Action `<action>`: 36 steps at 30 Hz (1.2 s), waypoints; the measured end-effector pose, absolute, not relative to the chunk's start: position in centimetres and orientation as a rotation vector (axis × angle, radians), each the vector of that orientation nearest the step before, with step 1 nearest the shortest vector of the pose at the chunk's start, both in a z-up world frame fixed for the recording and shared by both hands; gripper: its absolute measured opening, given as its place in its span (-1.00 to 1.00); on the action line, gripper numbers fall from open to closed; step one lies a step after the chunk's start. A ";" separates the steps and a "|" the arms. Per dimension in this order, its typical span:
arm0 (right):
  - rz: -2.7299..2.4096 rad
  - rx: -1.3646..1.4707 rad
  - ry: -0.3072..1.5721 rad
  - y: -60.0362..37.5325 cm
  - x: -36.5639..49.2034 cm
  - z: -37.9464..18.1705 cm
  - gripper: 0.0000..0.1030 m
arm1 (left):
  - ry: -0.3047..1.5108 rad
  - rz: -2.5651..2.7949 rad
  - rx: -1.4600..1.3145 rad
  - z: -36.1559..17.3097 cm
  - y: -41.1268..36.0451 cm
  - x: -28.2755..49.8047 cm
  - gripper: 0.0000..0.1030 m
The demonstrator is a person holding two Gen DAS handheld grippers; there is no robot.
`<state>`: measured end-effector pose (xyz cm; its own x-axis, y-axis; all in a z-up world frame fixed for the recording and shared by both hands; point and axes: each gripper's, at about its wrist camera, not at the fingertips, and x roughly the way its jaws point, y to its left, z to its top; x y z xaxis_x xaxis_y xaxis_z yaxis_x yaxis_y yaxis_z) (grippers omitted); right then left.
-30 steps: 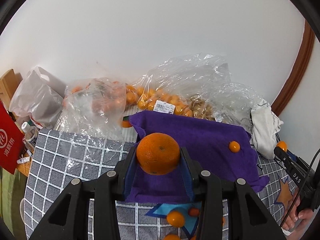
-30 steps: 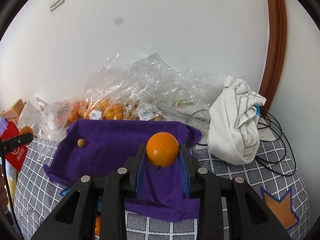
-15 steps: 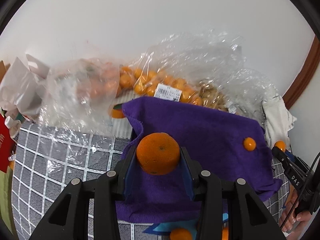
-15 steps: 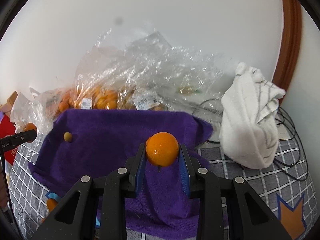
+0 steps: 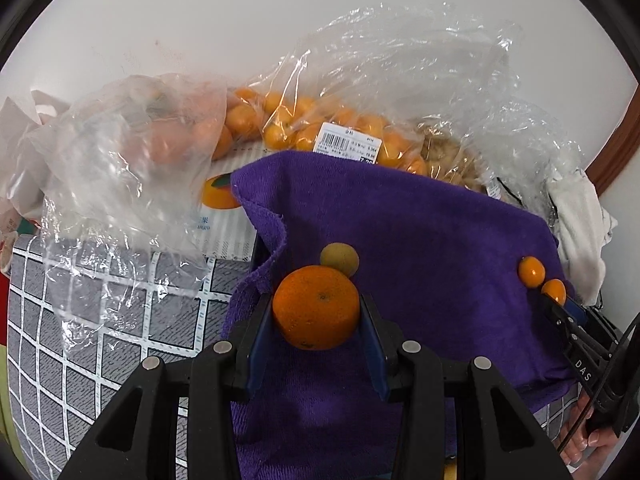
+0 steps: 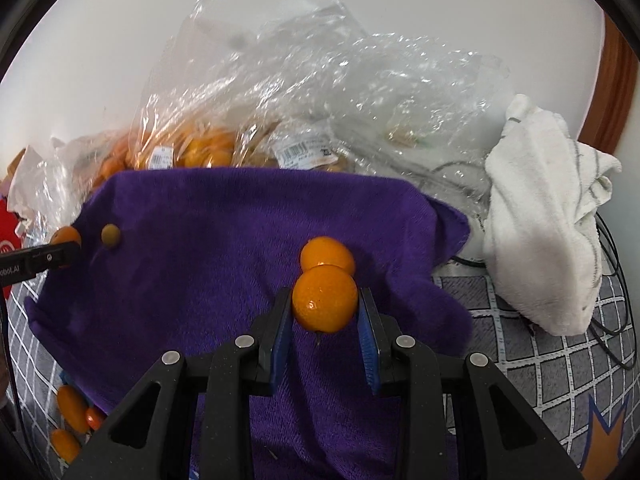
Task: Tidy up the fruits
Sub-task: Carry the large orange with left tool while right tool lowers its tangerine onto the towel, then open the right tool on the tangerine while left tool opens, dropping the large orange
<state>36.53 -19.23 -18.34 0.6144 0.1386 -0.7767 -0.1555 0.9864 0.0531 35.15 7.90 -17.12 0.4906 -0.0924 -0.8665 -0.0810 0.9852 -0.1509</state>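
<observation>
My left gripper [image 5: 316, 320] is shut on an orange [image 5: 316, 312] over the left part of a purple towel [image 5: 420, 232]. A dull yellow-green small fruit [image 5: 339, 259] lies on the towel just beyond it. My right gripper [image 6: 325, 308] is shut on an orange [image 6: 325, 298] over the towel [image 6: 208, 232], with another orange fruit [image 6: 327, 253] lying right behind it. In the left wrist view the right gripper's orange [image 5: 554, 291] sits beside that fruit [image 5: 531, 272]. In the right wrist view the left gripper's orange [image 6: 66, 237] shows at far left near the yellow-green fruit [image 6: 110, 235].
Clear plastic bags of small oranges [image 5: 312, 128] lie behind the towel against the wall. A white cloth [image 6: 544, 240] and cables [image 6: 612, 248] lie at the right. Loose small fruits [image 6: 70, 404] sit on the checked table cover [image 5: 80, 320] at the towel's front left.
Both grippers have moved forward and lower over the towel, each still holding its orange. The fruits lying on the towel are now close in front of the fingers.
</observation>
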 end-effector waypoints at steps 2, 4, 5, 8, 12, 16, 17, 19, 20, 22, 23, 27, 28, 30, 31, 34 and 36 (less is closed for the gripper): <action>0.172 -0.023 0.901 -19.1 36.7 -18.7 -0.39 | 1.065 -0.005 -0.175 -17.4 7.8 35.3 -0.24; 0.173 -0.024 0.911 -19.0 36.9 -18.9 -0.39 | 1.073 0.000 -0.168 -17.7 7.8 35.4 -0.24; 0.174 -0.023 0.915 -18.9 37.0 -19.0 -0.39 | 1.074 0.000 -0.165 -17.8 7.8 35.4 -0.24; 0.177 -0.021 0.924 -18.8 37.1 -19.3 -0.39 | 1.072 -0.002 -0.143 -18.0 7.5 35.4 -0.24; 0.171 -0.026 0.941 -18.7 37.3 -19.8 -0.39 | 1.081 -0.010 -0.136 -18.3 7.3 35.5 -0.24; 0.165 -0.037 0.939 -18.6 37.3 -19.9 -0.39 | 1.096 -0.013 -0.135 -18.8 7.0 35.8 -0.24; 0.165 -0.035 0.939 -18.6 37.3 -19.9 -0.39 | 1.100 -0.013 -0.135 -18.9 7.0 35.9 -0.24; 0.165 -0.025 0.942 -18.7 37.3 -20.0 -0.38 | 1.107 -0.014 -0.133 -19.1 6.9 35.9 -0.24; 0.164 -0.021 0.942 -18.8 37.2 -19.9 -0.38 | 1.110 -0.014 -0.133 -19.1 6.8 36.0 -0.23; 0.163 -0.016 0.941 -19.0 37.1 -19.8 -0.34 | 1.116 -0.016 -0.132 -19.4 6.7 36.0 -0.23; 0.163 -0.012 0.938 -19.1 37.1 -19.8 -0.32 | 1.120 -0.017 -0.131 -19.4 6.6 36.0 -0.23; 0.157 -0.004 0.933 -19.3 36.8 -19.5 -0.23 | 1.133 -0.016 -0.118 -19.8 6.1 36.2 -0.23; 0.155 -0.002 0.934 -19.4 36.7 -19.4 -0.21 | 1.135 -0.018 -0.112 -19.7 6.0 36.2 -0.21; 0.145 0.000 0.929 -19.5 36.5 -18.9 -0.16 | 1.136 -0.027 -0.107 -19.5 5.7 36.3 -0.04; 0.141 0.002 0.923 -19.6 36.3 -18.6 -0.10 | 1.130 -0.031 -0.104 -19.3 5.5 36.2 0.03; 0.123 0.013 0.891 -19.9 35.3 -17.2 -0.01 | 1.099 -0.039 -0.089 -18.0 5.0 35.6 0.05; 0.109 0.013 0.871 -20.1 34.3 -16.1 0.00 | 1.070 -0.044 -0.089 -16.8 4.8 35.1 0.05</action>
<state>34.28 -20.09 -16.13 0.6392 0.1009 -0.7624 -0.0903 0.9943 0.0559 35.13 4.82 -16.81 0.4796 -0.0792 -0.8739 -0.0072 0.9955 -0.0942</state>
